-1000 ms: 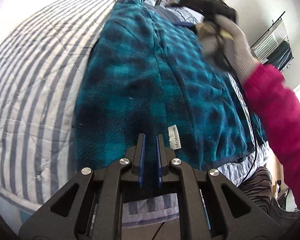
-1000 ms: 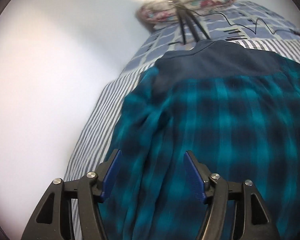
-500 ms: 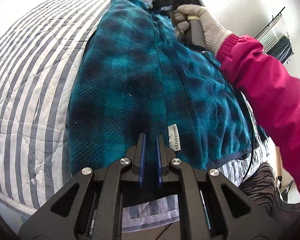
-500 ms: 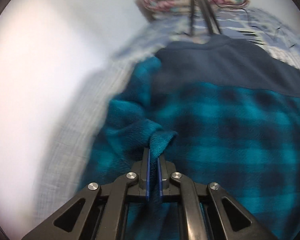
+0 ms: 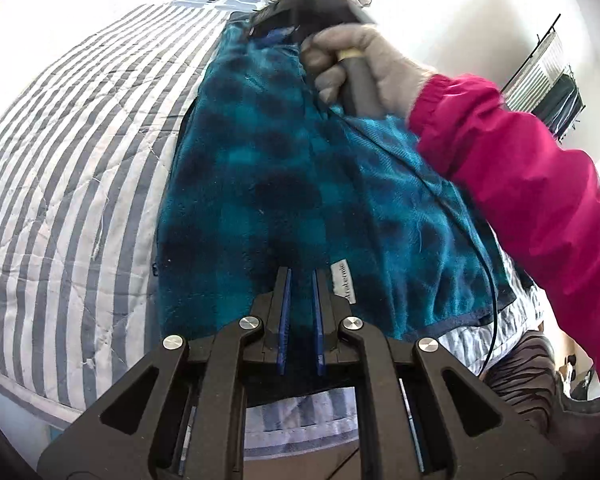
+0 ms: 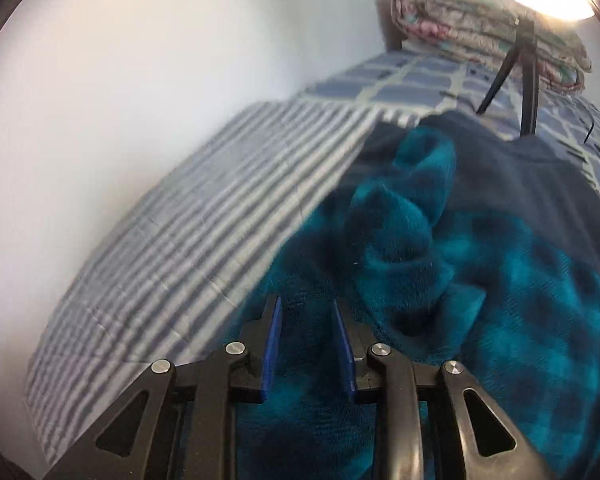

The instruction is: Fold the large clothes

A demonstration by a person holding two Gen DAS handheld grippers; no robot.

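Note:
A teal and dark blue plaid fleece garment [image 5: 280,160] lies spread on a striped quilt [image 5: 80,160]. My left gripper [image 5: 300,276] is shut on its near hem, beside a white label [image 5: 346,284]. A gloved hand [image 5: 380,68] with a pink sleeve holds my right gripper [image 5: 268,32] over the far end of the fleece. In the right wrist view the right gripper [image 6: 306,304] hangs just above the fleece [image 6: 500,280]. Its jaws are opening, with cloth below them and none pinched. A bunched fold [image 6: 404,220] lies just ahead of it.
The striped quilt [image 6: 220,220] runs along a white wall [image 6: 120,100] on the left. A folded floral blanket [image 6: 480,28] and black tripod legs [image 6: 528,80] stand at the head of the bed. A clothes rack [image 5: 552,72] stands at the far right.
The right gripper went from open to shut on a fold of fleece, swung toward the garment's far left edge, and now has its jaws apart with the fold dropped. The left gripper kept still.

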